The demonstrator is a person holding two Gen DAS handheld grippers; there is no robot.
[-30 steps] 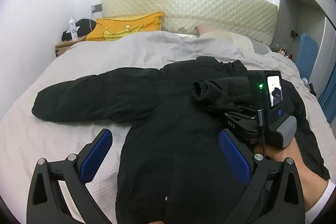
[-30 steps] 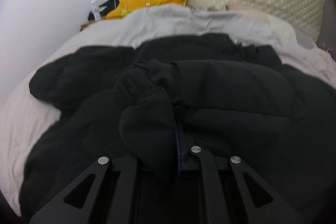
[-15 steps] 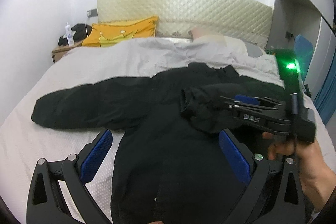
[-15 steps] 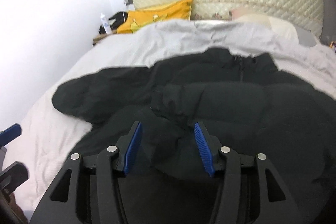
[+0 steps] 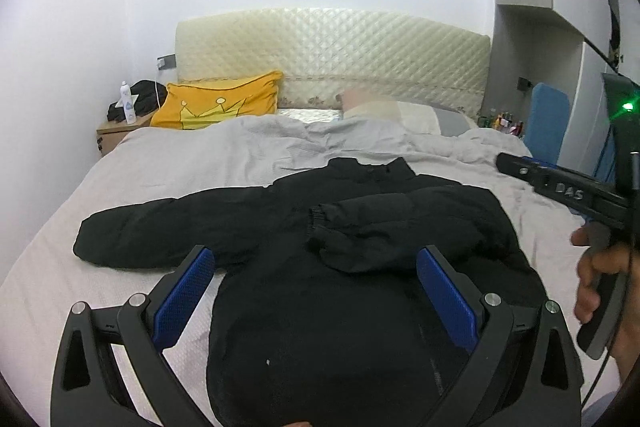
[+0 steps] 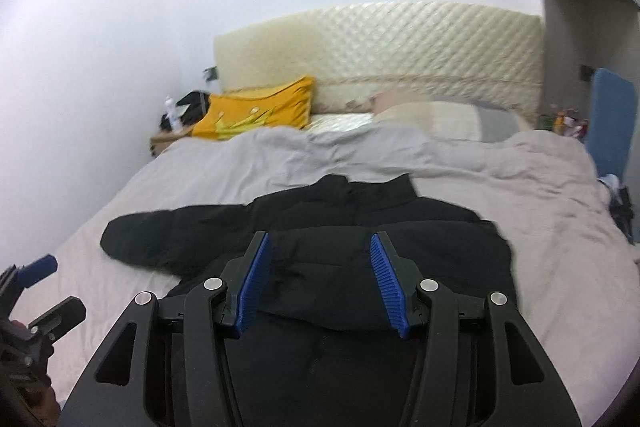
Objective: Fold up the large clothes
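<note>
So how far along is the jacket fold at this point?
Early. Done: the black jacket's right sleeve lies folded across its chest. In hand: nothing; the left gripper and right gripper are open above it. Left: the other sleeve lies spread on the bed, body unfolded.

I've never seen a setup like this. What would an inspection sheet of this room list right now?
Surface: bed with a rumpled grey cover.
Job's things: black jacket lying flat, one sleeve folded across the chest, other sleeve stretched out.
Clutter: yellow pillow; bottle on the nightstand.
Claws: left claw open, empty; right claw open, empty.
Cables: thin cable by the right hand.
Surroundings: quilted headboard, white wall.
</note>
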